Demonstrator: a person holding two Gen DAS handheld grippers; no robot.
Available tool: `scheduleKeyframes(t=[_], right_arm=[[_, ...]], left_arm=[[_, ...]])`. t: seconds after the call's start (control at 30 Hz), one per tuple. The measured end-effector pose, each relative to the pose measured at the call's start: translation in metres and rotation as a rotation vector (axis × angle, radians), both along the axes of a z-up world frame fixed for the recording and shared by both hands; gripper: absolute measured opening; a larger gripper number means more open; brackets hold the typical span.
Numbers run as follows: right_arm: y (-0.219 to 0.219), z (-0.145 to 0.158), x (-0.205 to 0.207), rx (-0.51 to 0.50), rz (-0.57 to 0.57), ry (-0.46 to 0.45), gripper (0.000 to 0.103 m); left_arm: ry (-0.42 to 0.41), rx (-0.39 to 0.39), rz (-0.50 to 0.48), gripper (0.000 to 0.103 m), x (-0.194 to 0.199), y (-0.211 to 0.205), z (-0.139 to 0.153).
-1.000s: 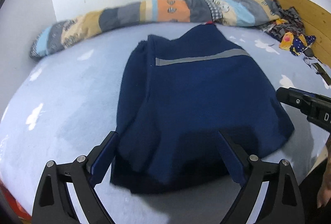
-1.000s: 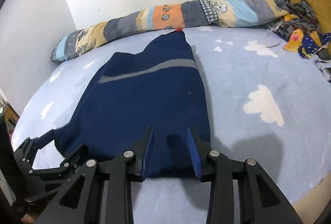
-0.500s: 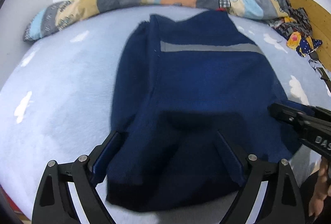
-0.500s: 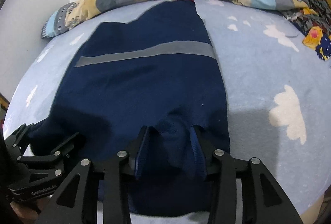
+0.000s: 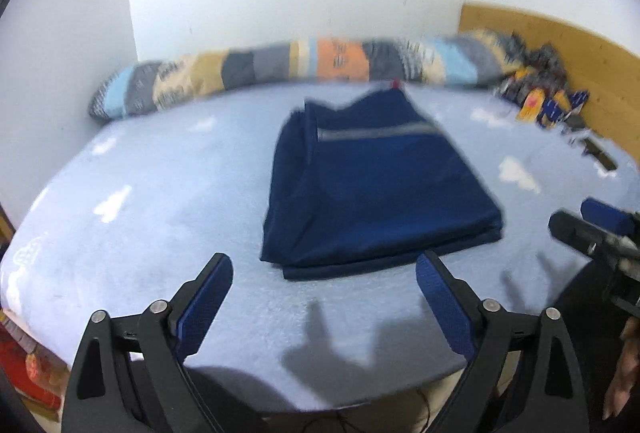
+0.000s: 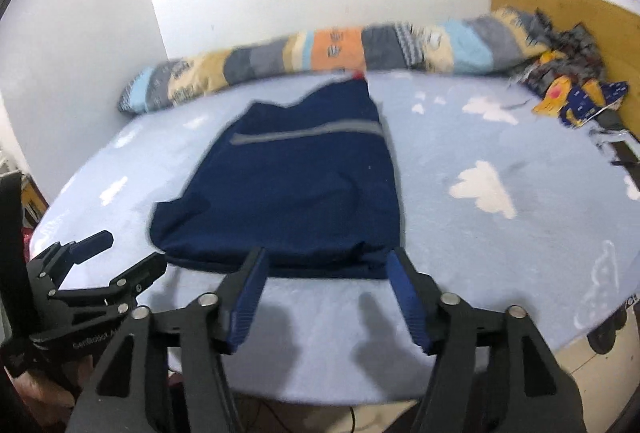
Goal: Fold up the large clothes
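Grippers first: the left gripper (image 5: 324,297) is standing with its jaws wide apart and nothing between them, hovering over bare sheet just short of the garment's near hem. The right gripper (image 6: 324,293) is showing jaws that have just been opening; they are parted now, with no cloth between the pads, their tips sitting right at the near edge of the navy garment (image 6: 288,189).

That garment is lying flat in the middle of the bed (image 5: 140,233), on a pale blue sheet with white clouds. It is looking like a narrowed, layered rectangle, with a doubled edge showing along the near hem and a grey stripe (image 5: 376,132) running across the upper part, so at least one fold is appearing done. The far end is still pointing up unevenly toward the wall, and the piece is remaining long, so I am judging that a further fold bringing one end over the other is still waiting.

Around it, a long patchwork bolster (image 5: 296,69) is lying along the wall, touching or nearly touching the garment's far tip. Crumpled patterned fabric (image 6: 568,97) is sitting by the wooden headboard (image 6: 560,13), well apart. Nothing is blocking the near hem.
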State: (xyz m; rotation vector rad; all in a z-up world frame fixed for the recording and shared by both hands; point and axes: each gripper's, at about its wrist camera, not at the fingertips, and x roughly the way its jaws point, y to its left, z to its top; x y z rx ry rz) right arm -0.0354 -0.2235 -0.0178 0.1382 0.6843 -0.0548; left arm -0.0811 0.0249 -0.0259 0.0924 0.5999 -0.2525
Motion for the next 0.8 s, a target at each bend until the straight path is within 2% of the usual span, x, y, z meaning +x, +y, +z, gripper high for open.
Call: scheduleKeyframes(t=[0.03,0.1,0.17,0.23,0.33,0.4,0.63,0.8], right_arm=[[0.001,0.003,-0.009,-0.013,-0.004,-0.021,0.075],[0.007,0.013,-0.029,-0.046,-0.007,-0.072,0.088],[0.011,0.018,-0.037,-0.076,-0.022,-0.094,0.097],[0.013,0.019,-0.038,-0.098,-0.038,-0.099,0.097],[0.011,0.014,-0.029,-0.095,-0.048,-0.043,0.098],[0.009,0.013,-0.027,-0.086,-0.055,-0.036,0.098],[0.015,0.008,-0.025,-0.093,-0.044,-0.016,0.098],[0.018,0.004,-0.022,-0.094,-0.037,-0.002,0.098]], left_arm=[[-0.040,-0.010,0.002,0.103,-0.014,0.004,0.008],[-0.087,-0.015,0.002,0.102,-0.029,0.006,0.015],[-0.117,-0.020,-0.006,0.102,-0.038,0.006,0.019],[-0.106,0.022,0.017,0.102,-0.040,0.003,0.018],[-0.030,0.079,0.011,0.102,-0.031,-0.006,0.013],[-0.006,0.105,0.024,0.102,-0.027,-0.010,0.013],[-0.006,0.124,0.021,0.102,-0.021,-0.017,0.028],[0.034,0.161,0.047,0.102,-0.003,-0.020,0.018]])
